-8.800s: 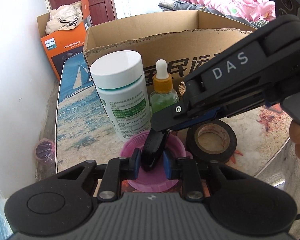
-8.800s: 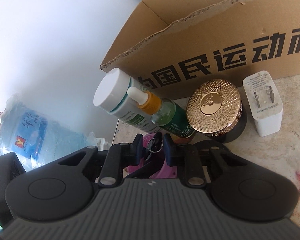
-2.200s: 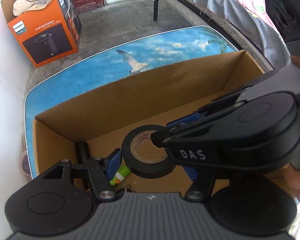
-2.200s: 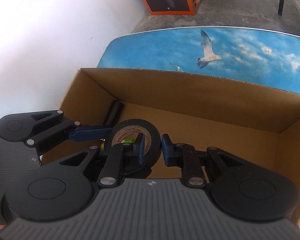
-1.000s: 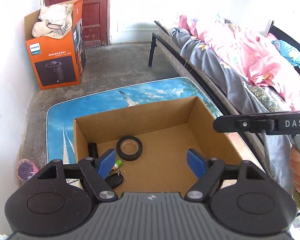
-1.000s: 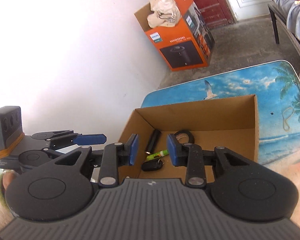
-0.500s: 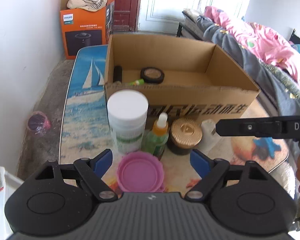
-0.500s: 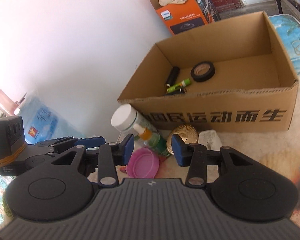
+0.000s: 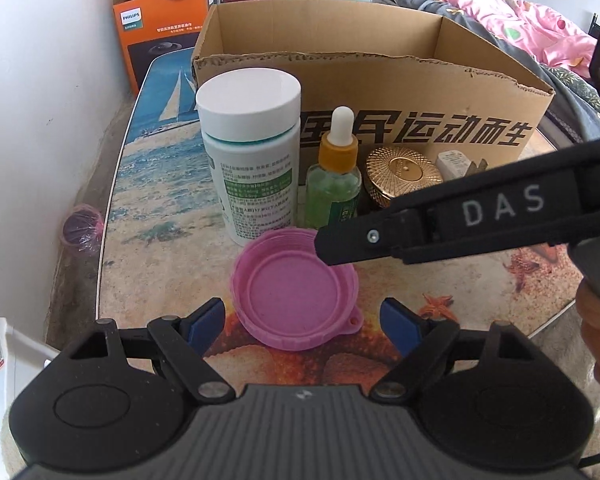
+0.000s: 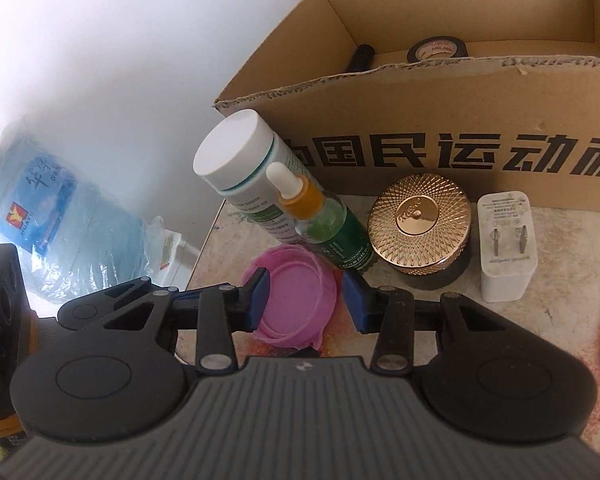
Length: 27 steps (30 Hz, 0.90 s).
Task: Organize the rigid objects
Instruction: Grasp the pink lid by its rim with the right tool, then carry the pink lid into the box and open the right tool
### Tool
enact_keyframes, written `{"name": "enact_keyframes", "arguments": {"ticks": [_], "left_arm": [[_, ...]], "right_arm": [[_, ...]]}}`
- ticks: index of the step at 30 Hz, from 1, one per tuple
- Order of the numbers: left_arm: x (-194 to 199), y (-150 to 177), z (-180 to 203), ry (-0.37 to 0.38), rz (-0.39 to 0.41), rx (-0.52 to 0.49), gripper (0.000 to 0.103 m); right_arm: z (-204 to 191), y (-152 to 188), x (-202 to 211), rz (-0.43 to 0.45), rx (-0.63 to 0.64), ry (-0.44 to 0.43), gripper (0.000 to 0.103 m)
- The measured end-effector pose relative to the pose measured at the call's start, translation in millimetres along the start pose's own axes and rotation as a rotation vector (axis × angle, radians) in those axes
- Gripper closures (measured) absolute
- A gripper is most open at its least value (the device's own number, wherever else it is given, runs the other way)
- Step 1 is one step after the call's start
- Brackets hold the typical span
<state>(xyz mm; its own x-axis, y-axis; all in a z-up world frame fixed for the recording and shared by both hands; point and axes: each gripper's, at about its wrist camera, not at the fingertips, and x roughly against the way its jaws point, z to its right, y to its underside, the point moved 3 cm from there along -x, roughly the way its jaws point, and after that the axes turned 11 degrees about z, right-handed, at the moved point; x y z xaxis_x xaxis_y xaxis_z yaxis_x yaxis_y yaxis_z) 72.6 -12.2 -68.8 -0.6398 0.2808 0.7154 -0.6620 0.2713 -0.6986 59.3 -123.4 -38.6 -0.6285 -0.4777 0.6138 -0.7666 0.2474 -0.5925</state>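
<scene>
- Left wrist view: left gripper point(image 9: 303, 320) jaws stand wide and empty, one to each side of the pink lid point(image 9: 296, 290), which lies flat on the table point(image 9: 156, 216); pads clear of its rim.
- Right gripper point(image 9: 328, 246) reaches in from the right, tip over the lid's far edge; contact cannot be told here.
- Behind the lid, in a row before the cardboard box point(image 9: 380, 80): white bottle point(image 9: 252, 160), green dropper bottle point(image 9: 334, 176), gold-lidded jar point(image 9: 400, 170), white charger point(image 9: 454, 162).
- Right wrist view: right gripper point(image 10: 306, 302) jaws part open, framing the pink lid point(image 10: 296, 302); nothing gripped.
- Inside the box point(image 10: 420, 92): black tape roll point(image 10: 436, 50) and a dark cylinder point(image 10: 360, 58), already stowed.
- Progress judgement: partly done. At least two items boxed; five left outside. Lid looks to be the next pick.
</scene>
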Motion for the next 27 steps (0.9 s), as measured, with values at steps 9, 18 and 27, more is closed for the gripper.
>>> {"name": "enact_keyframes", "arguments": {"ticks": [9, 18, 27], "left_arm": [[-10, 3, -4, 0.007, 0.008, 0.021, 0.03], [17, 0, 1, 0.008, 0.056, 0.006, 0.03], [85, -48, 12, -0.03, 0.248, -0.064, 0.03]], "right_arm": [[1, 9, -24, -0.035, 0.01, 0.045, 0.076], [-17, 18, -3, -0.003, 0.054, 0.056, 0.086], [-63, -16, 59, 0.188, 0.157, 0.005, 0.085]]}}
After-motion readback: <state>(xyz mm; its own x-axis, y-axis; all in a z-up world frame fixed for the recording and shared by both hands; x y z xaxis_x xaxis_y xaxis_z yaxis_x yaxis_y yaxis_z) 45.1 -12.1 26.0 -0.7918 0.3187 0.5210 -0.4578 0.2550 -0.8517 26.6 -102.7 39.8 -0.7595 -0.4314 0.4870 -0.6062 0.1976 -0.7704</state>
